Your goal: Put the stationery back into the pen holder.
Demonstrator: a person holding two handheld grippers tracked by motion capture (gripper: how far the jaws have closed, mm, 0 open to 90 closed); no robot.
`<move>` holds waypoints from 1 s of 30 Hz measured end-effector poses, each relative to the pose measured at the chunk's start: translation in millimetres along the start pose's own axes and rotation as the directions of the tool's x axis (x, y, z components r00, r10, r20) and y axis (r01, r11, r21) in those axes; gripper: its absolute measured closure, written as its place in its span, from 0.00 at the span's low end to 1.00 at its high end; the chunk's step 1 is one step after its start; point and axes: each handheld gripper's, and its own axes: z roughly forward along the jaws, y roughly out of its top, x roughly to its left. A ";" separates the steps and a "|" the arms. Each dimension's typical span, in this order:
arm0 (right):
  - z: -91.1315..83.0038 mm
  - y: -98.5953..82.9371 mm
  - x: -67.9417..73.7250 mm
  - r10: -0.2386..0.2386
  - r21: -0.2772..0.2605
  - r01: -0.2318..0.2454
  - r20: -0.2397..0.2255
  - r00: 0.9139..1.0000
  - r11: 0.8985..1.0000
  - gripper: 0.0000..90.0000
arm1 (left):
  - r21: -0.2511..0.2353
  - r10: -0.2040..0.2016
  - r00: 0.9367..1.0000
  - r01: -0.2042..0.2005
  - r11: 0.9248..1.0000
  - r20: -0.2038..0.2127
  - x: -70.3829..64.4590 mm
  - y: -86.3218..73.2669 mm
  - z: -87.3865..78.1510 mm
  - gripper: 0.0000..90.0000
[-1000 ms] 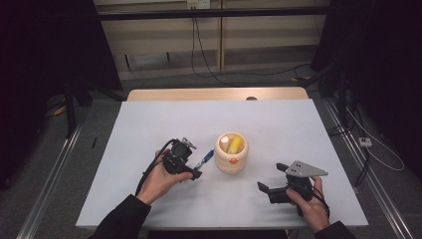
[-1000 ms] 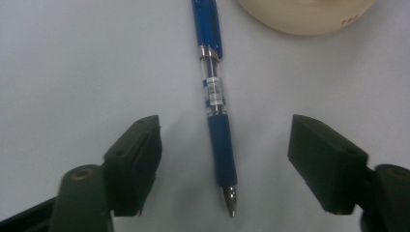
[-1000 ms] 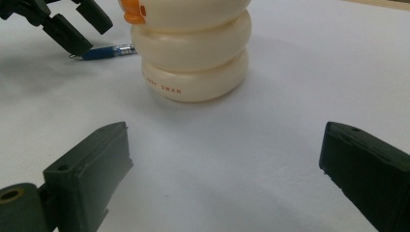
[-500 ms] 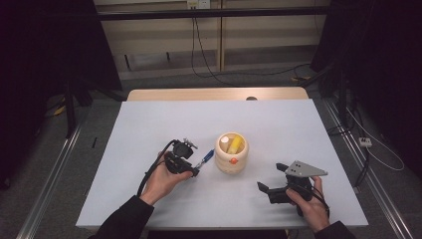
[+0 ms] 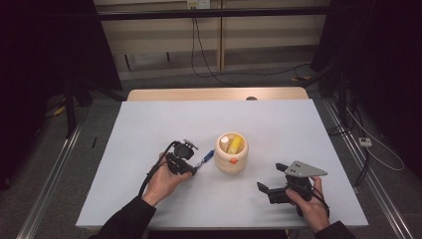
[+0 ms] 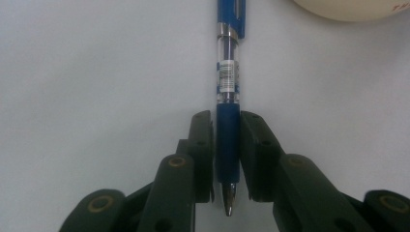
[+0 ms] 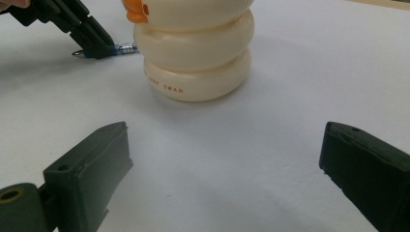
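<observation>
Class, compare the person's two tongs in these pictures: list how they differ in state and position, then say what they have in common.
The left tongs are shut on the blue pen, while the right tongs stand wide open with nothing between the jaws. The left tongs sit close beside the cream holder, while the right tongs are farther off, nearer the table's front edge. Both have black jaws, are hand-held, and point toward the holder.

We've got a blue pen (image 6: 227, 96) with a clear middle and silver tip, a cream pen holder (image 7: 196, 50) with an orange beak and tiny orange lettering, yellow and white bits inside, black jaws, pale grey-white table (image 5: 149, 129).
</observation>
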 end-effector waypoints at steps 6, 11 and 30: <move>0.1 0.0 0.0 0.000 0.001 0.000 0.000 1.000 1.000 0.04 | 0.005 -0.001 1.000 0.001 1.000 -0.018 -3.6 0.6 0.3 0.89; -0.2 0.0 0.1 -0.001 0.000 0.001 0.000 1.000 1.000 0.04 | 0.008 -0.019 1.000 0.019 1.000 -0.003 -1.0 0.4 -0.4 0.89; -0.3 0.0 -0.1 0.001 0.000 -0.001 -0.001 1.000 1.000 0.04 | -0.065 -0.038 0.997 0.042 0.997 0.061 14.6 -2.2 -10.8 0.89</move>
